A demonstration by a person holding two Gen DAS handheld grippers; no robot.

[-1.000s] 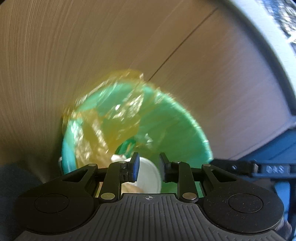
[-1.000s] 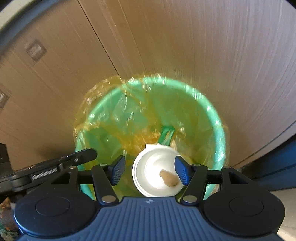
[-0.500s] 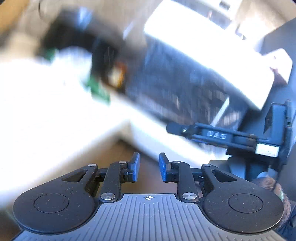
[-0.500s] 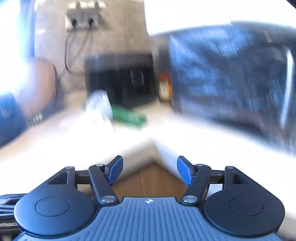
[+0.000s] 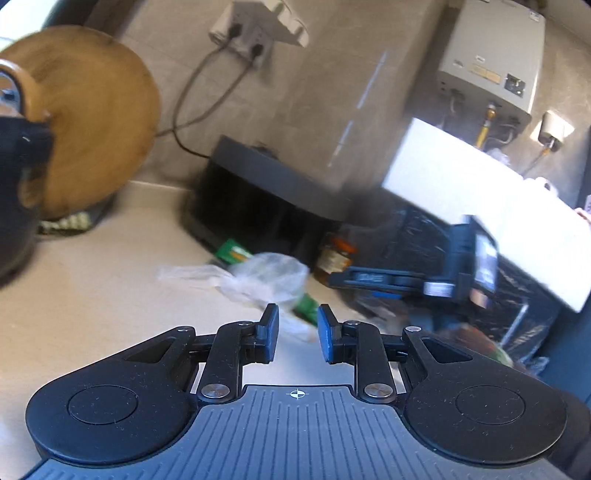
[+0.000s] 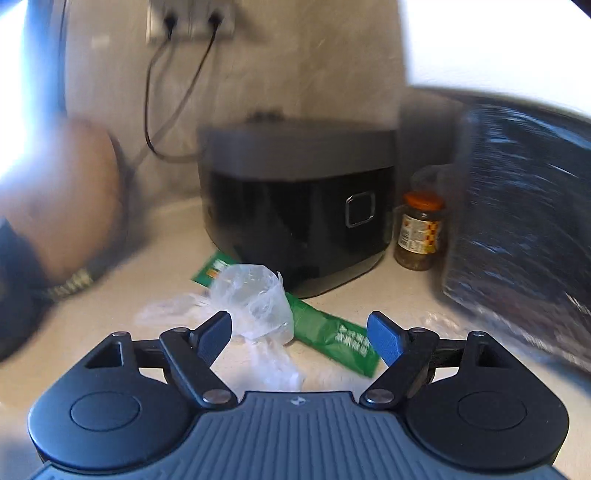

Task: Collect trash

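Note:
A crumpled clear plastic bag (image 6: 255, 299) lies on the pale counter in front of a black rice cooker (image 6: 299, 206). A green wrapper (image 6: 332, 336) lies partly under the bag. My right gripper (image 6: 301, 332) hovers just short of them, its jaws opening wide, with nothing pressed between the pads. In the left wrist view the same clear plastic bag (image 5: 266, 280) and green wrapper (image 5: 306, 306) lie ahead of my left gripper (image 5: 297, 332). It stands open by a narrow gap and is empty.
A jar with an orange lid (image 6: 419, 232) stands right of the cooker, beside a dark appliance (image 6: 517, 221). A round wooden board (image 5: 92, 122) leans at the left by a dark pot (image 5: 14, 206). Cords run from wall sockets (image 5: 255, 26). The right tool's black frame (image 5: 443, 284) crosses the left wrist view.
Both grippers have risen from over the green lined bin, which held a white cup, and now face the counter. The right jaws stand wider; the left gap is unchanged.

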